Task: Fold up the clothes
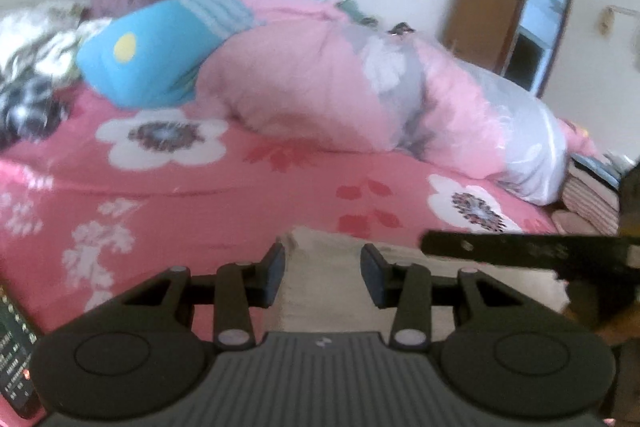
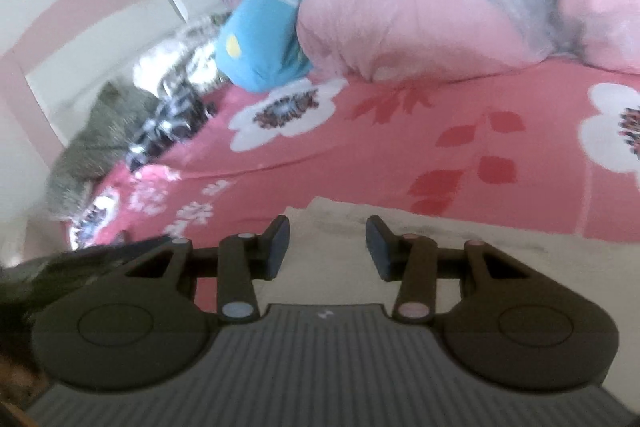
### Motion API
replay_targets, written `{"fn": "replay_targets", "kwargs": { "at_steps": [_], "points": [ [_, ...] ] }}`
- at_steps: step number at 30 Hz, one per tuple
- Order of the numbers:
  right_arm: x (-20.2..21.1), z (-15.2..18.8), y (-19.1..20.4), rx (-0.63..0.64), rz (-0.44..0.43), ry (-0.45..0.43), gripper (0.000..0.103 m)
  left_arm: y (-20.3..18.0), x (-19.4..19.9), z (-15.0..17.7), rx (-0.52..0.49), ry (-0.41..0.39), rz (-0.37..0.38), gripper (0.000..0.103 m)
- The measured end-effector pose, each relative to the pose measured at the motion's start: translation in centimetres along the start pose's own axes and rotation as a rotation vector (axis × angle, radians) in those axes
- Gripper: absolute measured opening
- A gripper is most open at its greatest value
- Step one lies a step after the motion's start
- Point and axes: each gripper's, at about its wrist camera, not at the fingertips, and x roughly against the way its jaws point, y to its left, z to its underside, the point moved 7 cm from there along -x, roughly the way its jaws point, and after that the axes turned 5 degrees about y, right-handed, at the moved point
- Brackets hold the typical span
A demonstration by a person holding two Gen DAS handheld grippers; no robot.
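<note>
A: Where's the cloth (image 1: 320, 291)?
B: Beige, at the near bed (image 1: 200, 195) edge, under both tongs; left gripper (image 1: 322, 275) and right gripper (image 2: 327, 247) gape, gripping nothing
A: Risk?
B: Blurred views; a pinch could miss the hem or snag the sheet

A cream-white cloth (image 2: 460, 251), soft and folded flat, lies at the near edge of the pink floral bedsheet (image 2: 360, 155).

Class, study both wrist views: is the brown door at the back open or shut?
Open. The brown door swings away from its dark frame, showing the room beyond.
</note>
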Motion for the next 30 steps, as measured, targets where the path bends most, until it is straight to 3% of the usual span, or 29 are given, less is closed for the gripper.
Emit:
{"fn": "replay_targets", "kwargs": {
  "at_steps": [4, 8, 13, 16, 18, 22, 26, 30],
  "points": [
    [5.0, 2.2, -0.5, -0.013, 0.003, -0.052, 0.042, -2.9, 1.1, 0.1, -0.083, 0.000, 0.030, 0.050],
    [7.3, 5.4, -1.3, -0.004, 0.077, -0.064, 0.042, -4.9, -0.6, 1.6, -0.126, 0.079, 0.062, 0.051],
    [8.2, 8.9, -3.0, -0.074, 0.141, -0.049, 0.042, -5.2, -4.7, 4.9, -0.127, 0.191, 0.022, 0.050],
    [8.6, 10.5, -3.9, -0.045, 0.237, -0.058, 0.042, -4.5, -6.3, 6.4, -0.131, 0.226, 0.000, 0.049],
    [8.6, 11.8, -4.5, -0.018, 0.303, -0.053, 0.042, -4.2, -6.7, 6.9, -0.131, 0.225, 0.002, 0.049],
    [7.0, 14.7, -5.6, 0.015, 0.316, -0.041, 0.041, -3.9, -6.8, 7.2, -0.126, 0.228, 0.011, 0.049],
    [7.3, 14.2, -5.1, 0.048, 0.338, -0.047, 0.039, -3.9, -6.8, 7.3, -0.121, 0.225, 0.013, 0.049],
    [11.0, 12.8, -5.5, 0.034, 0.407, -0.151, 0.038, -3.9, -6.8, 7.3, -0.119, 0.223, 0.014, 0.049]
  ]
}}
